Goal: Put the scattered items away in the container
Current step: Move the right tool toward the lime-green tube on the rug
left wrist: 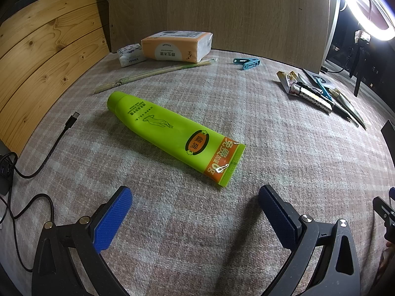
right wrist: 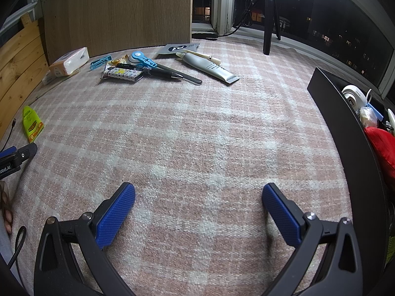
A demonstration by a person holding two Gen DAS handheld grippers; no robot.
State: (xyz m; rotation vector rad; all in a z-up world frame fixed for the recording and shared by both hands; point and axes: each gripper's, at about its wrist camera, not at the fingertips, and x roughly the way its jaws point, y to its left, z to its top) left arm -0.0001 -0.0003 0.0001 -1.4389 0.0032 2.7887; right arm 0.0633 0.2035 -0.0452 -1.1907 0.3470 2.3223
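A lime-green tube (left wrist: 170,133) with an orange end lies on the checked cloth, just ahead of my left gripper (left wrist: 195,194), which is open and empty. The same tube (right wrist: 30,123) shows at the far left of the right wrist view. My right gripper (right wrist: 198,192) is open and empty over bare cloth. A black container (right wrist: 345,133) stands at its right, holding a red item (right wrist: 382,145), a white item and others. At the back lie a silver tube (right wrist: 209,67), a black pen (right wrist: 160,72), a blue cutter (right wrist: 142,59) and a patterned packet (right wrist: 122,75).
An orange tissue pack (left wrist: 176,45), a small white tissue pack (left wrist: 130,54), chopsticks (left wrist: 150,74) and a blue clip (left wrist: 246,63) lie near the back board. A black USB cable (left wrist: 49,148) trails at the left. A ring light (left wrist: 365,5) and tripod (right wrist: 270,17) stand at the right.
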